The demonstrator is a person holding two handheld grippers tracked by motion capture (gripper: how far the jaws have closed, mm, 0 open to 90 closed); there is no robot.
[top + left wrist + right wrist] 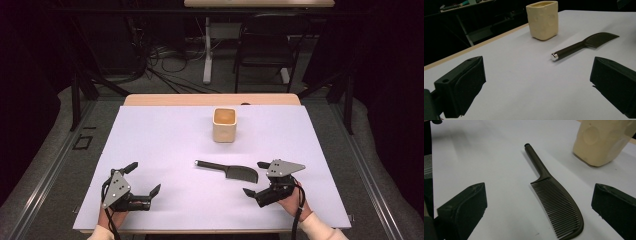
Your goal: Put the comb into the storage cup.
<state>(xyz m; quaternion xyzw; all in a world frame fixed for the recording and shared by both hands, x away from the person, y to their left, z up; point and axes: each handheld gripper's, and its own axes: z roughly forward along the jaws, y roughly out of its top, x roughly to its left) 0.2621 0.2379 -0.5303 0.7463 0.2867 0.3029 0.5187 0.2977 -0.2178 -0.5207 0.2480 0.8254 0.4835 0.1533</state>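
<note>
- My right gripper (pixel 256 178) rests on the white table (pixel 165 145) at the near right, jaws spread wide with nothing between them.
- In the right gripper view, the two black jaws of that gripper (pixel 539 212) stand at either side, and the comb (pixel 554 200) lies on the table in the open gap ahead of them, touching neither.
- The comb (pixel 227 170) is dark, with a straight round handle and a curved toothed head. It lies flat near the table's middle. Its handle points toward my left side and its head lies just beside my right gripper.
- My left gripper (pixel 145 180) rests at the near left, well apart from the comb, jaws also wide and empty.
- In the left gripper view, the jaws of that gripper (pixel 536 90) frame bare table. The comb (pixel 584 46) lies farther off, its shiny handle end toward the camera.
- A cream square cup (pixel 224 124) stands upright beyond the comb, near the far middle of the table, apart from it. It appears behind the comb in the left gripper view (pixel 542 20) and in the right gripper view (pixel 601 140).
</note>
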